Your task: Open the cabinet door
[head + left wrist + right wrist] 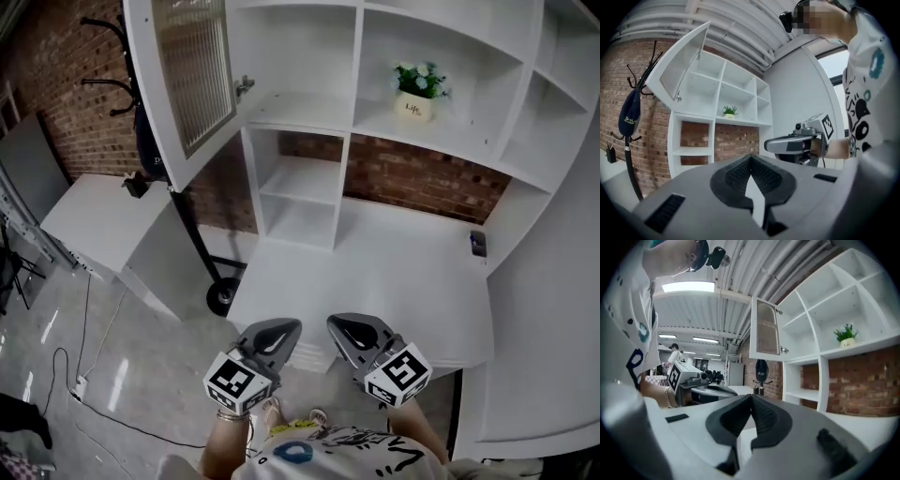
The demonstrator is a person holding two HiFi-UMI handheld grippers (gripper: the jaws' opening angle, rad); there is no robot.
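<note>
The white cabinet door (183, 80) with a mesh glass panel stands swung open to the left of the shelf unit, its small metal knob (244, 86) on the inner edge. It also shows as the cabinet door (679, 63) and the cabinet door (765, 329) in the gripper views. My left gripper (278, 330) and right gripper (349, 328) hang low near the desk's front edge, side by side, far below the door. Both are shut with nothing between the jaws: left gripper (750, 164), right gripper (751, 401).
A white shelf unit (356, 112) holds a small potted plant (417, 92). The white desk (394, 272) carries a small dark device (478, 244) at the right. A coat stand (187, 220) with a dark bag stands at the left, beside a low white table (103, 220).
</note>
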